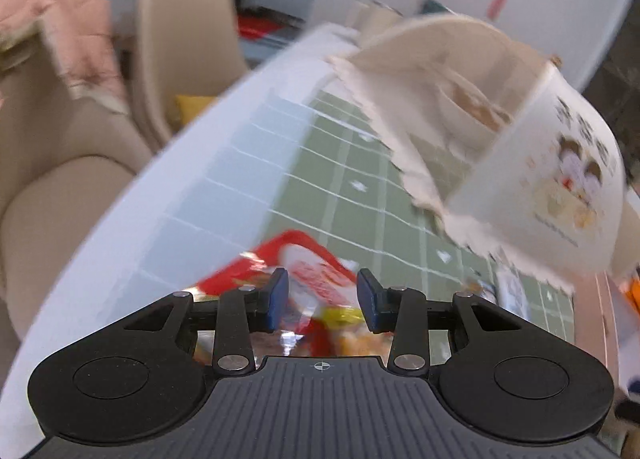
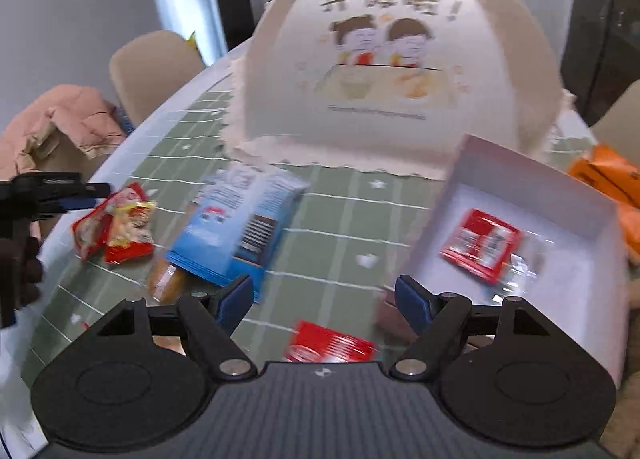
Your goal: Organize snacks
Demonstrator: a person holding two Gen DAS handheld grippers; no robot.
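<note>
My left gripper (image 1: 322,297) is open, its jaws on either side of a red and yellow snack bag (image 1: 316,287) that lies at the table's left edge; I cannot tell if they touch it. The same bag (image 2: 116,227) shows in the right wrist view, with the left gripper (image 2: 76,195) right beside it. My right gripper (image 2: 324,301) is open and empty, above a small red packet (image 2: 328,345). A blue snack bag (image 2: 240,227) lies mid-table. A white open box (image 2: 580,291) at the right holds a red packet (image 2: 482,245).
A white dome food cover (image 2: 392,71) with a cartoon print stands at the back of the table; it also shows in the left wrist view (image 1: 520,163). An orange bag (image 2: 608,179) lies at far right. Beige chairs (image 1: 180,47) and pink cloth (image 2: 68,119) stand left of the table.
</note>
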